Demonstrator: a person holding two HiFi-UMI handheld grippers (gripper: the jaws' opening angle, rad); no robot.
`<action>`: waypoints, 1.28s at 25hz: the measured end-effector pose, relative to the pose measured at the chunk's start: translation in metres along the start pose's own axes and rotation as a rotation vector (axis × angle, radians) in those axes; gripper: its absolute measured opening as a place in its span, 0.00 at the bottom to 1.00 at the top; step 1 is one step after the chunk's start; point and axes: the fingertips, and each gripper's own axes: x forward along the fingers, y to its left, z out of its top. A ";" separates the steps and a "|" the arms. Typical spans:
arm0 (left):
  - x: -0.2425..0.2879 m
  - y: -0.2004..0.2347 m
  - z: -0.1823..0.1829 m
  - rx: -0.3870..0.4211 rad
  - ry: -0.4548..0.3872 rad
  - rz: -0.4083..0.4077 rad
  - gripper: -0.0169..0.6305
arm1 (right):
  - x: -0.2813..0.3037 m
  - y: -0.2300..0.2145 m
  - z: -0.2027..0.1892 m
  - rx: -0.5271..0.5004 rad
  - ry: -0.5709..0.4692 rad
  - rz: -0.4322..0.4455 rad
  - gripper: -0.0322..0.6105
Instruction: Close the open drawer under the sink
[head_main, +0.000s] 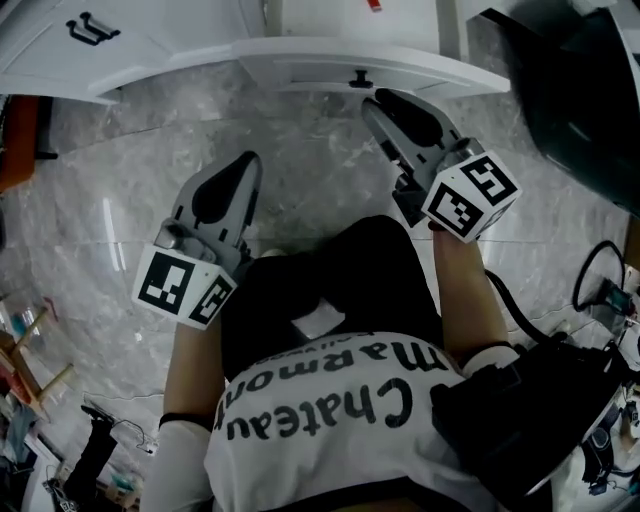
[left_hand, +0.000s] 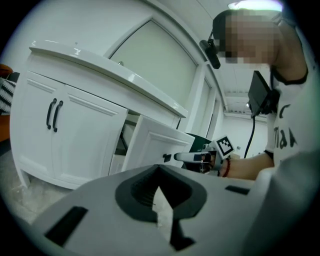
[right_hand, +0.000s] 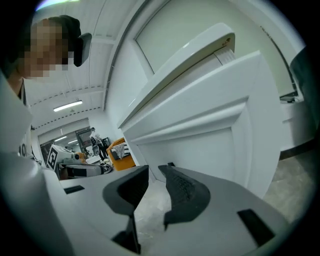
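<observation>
Drawer (head_main: 300, 68): we are finding it standing open from the cabinet (head_main: 170, 40), long axis left-right. Right gripper (head_main: 385, 102): nearer, hovering just before the drawer front, jaws slightly apart, empty. Left gripper (head_main: 243, 168): hanging farther back, jaws together, empty.

Glossy white drawer front (head_main: 300, 70); polished marble floor (head_main: 300, 160).
</observation>
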 end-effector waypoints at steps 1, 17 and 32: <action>0.002 0.003 -0.002 0.023 -0.008 -0.003 0.04 | 0.003 -0.002 -0.002 -0.017 -0.007 -0.001 0.23; -0.007 0.037 -0.039 0.219 -0.046 0.137 0.04 | 0.002 -0.015 -0.007 -0.257 -0.178 -0.122 0.17; -0.006 0.019 -0.017 0.112 -0.111 0.113 0.04 | 0.018 -0.020 -0.008 -0.280 -0.106 -0.215 0.17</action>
